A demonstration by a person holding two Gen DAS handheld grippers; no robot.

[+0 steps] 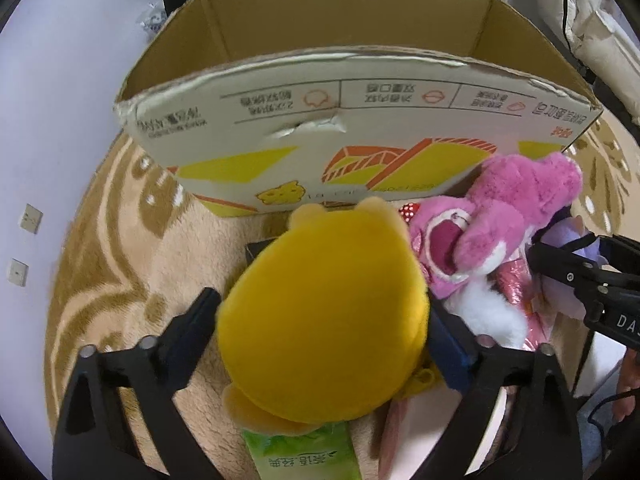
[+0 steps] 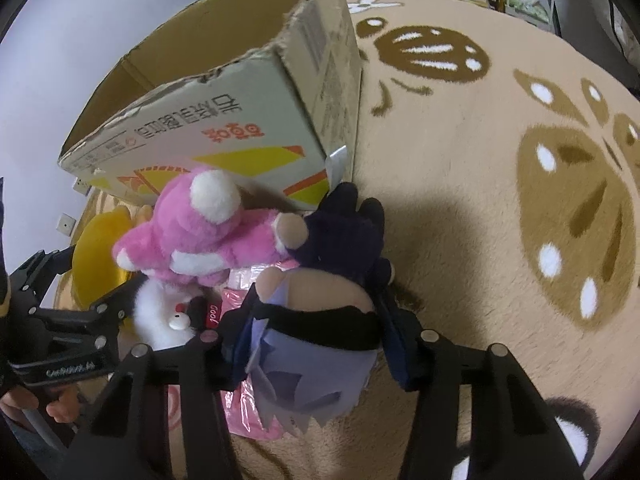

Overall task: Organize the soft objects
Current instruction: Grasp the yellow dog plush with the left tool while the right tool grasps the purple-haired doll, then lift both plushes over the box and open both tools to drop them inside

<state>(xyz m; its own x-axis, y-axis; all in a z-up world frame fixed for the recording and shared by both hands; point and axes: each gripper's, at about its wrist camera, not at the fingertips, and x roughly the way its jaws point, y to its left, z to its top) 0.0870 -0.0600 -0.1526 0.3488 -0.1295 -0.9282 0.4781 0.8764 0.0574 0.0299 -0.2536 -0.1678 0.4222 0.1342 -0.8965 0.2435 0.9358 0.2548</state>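
Note:
My left gripper (image 1: 324, 316) is shut on a round yellow plush toy (image 1: 324, 320), held just above the rug in front of the open cardboard box (image 1: 340, 92). My right gripper (image 2: 312, 320) is shut on a doll with dark purple hair and a lilac dress (image 2: 320, 344). A pink plush bear (image 1: 508, 216) lies between them against the box wall; it also shows in the right wrist view (image 2: 208, 240). A white plush (image 1: 492, 316) and a pink foil pack (image 2: 244, 280) lie under it.
The beige rug with brown patterns (image 2: 500, 200) covers the floor. A green tissue pack (image 1: 304, 456) lies below the yellow toy. A white wall with sockets (image 1: 30, 218) is at the left. Shelves stand at the far back.

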